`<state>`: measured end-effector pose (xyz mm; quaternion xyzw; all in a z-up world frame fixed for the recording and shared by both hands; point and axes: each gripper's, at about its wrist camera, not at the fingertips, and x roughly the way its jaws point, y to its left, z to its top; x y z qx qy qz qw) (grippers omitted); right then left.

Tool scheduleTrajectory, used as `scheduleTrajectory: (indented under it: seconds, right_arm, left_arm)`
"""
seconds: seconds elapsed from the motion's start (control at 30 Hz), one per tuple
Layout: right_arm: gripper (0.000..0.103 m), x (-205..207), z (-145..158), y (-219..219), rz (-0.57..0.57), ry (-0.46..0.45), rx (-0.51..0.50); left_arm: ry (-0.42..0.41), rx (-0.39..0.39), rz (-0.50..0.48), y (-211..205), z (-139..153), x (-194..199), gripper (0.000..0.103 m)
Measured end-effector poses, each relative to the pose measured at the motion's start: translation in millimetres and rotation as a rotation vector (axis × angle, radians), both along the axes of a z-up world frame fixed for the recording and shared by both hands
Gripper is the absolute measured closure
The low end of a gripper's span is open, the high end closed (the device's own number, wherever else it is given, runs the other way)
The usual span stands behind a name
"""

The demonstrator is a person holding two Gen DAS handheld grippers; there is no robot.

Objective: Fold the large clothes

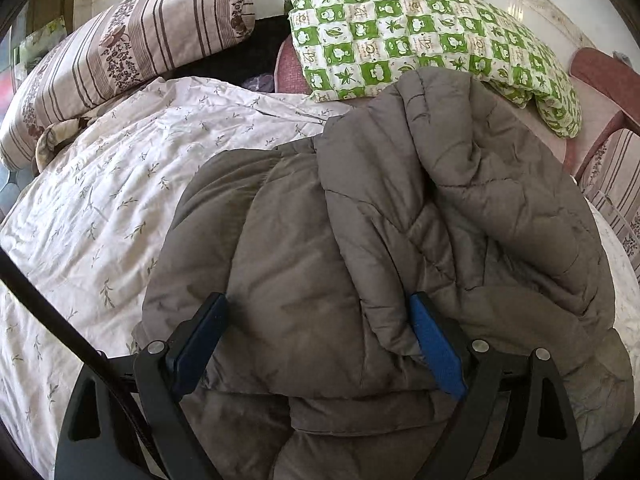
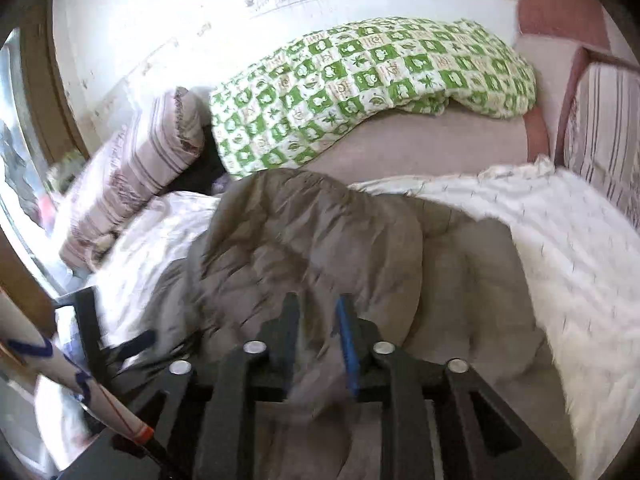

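Jacket (image 1: 400, 208) | right claw (image 2: 318, 320) clenched on a grey fold, lower centre | left claw (image 1: 318, 320) spread wide over padding, grasping nothing | heaped mid-frame on bed (image 1: 80, 216) | roughly bundled; neat folds judged pending

Left wrist view: you look down close over the grey padded jacket (image 1: 400, 240), bed filling the frame, green checked quilt (image 1: 420, 32) at upper right. Right wrist view: equally close, blurred, facing the same wall; both share jacket, quilt, striped pillow (image 2: 136, 176).
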<state>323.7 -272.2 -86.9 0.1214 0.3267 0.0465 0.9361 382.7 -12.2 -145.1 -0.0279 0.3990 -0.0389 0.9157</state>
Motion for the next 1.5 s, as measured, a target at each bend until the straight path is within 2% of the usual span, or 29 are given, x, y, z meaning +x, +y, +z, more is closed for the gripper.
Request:
scheduleTrajectory:
  seconds: [0.07, 0.13, 0.23, 0.33, 0.5, 0.57, 0.67, 0.77, 0.93, 1.13, 1.3, 1.4, 1.5]
  right_arm:
    - [0.079, 17.2, -13.2, -1.1, 0.001, 0.022, -0.011]
    - [0.079, 33.4, -33.9, -4.2, -0.012, 0.096, -0.052]
    - [0.082, 51.5, -72.1, -7.8, -0.002, 0.208, -0.054]
    - [0.082, 56.3, -90.6, -15.0, 0.015, 0.217, -0.014]
    - [0.082, 49.6, -74.2, -14.9, 0.023, 0.2, -0.038]
    - [0.082, 39.4, -62.3, -19.5, 0.026, 0.17, -0.008]
    - [0.082, 23.6, -44.7, -20.0, 0.025, 0.126, 0.0]
    - [0.08, 13.9, -33.3, -18.0, 0.041, 0.094, -0.022]
    - [0.08, 14.2, -36.8, -11.7, 0.071, 0.106, -0.04]
    - [0.08, 28.3, -66.5, -2.6, 0.08, 0.174, -0.05]
    - [0.08, 35.4, -80.6, -5.1, 0.071, 0.2, -0.017]
    - [0.08, 33.2, -71.6, -4.5, 0.072, 0.189, -0.033]
    - [0.08, 26.0, -59.5, -8.5, 0.076, 0.162, 0.004]
  left_arm:
    - [0.0, -0.002, -0.001, 0.1, 0.1, 0.1, 0.012]
    - [0.001, -0.002, -0.001, -0.1, -0.2, 0.5, 0.012]
    - [0.004, 0.001, -0.002, -0.1, -0.9, 1.4, 0.009]
    - [0.01, 0.0, -0.006, -0.1, -3.1, 3.8, 0.008]
    - [-0.006, -0.013, 0.002, 2.4, 0.9, 0.9, 0.008]
    - [-0.019, -0.022, 0.01, 4.6, 7.7, -1.9, 0.008]
    - [-0.106, -0.029, 0.019, 5.5, 30.5, -12.4, 0.008]
    - [-0.178, -0.046, -0.013, 1.0, 43.8, -21.2, 0.008]
    - [-0.127, -0.038, -0.079, -12.5, 29.2, -14.5, 0.008]
    - [-0.031, 0.011, -0.087, -20.5, 2.5, -3.8, 0.008]
    - [-0.018, 0.03, -0.089, -23.5, -4.3, -2.0, 0.007]
    - [-0.036, 0.026, -0.086, -21.9, 1.5, -4.5, 0.008]
    - [-0.056, 0.003, -0.088, -20.4, 10.1, -8.5, 0.008]
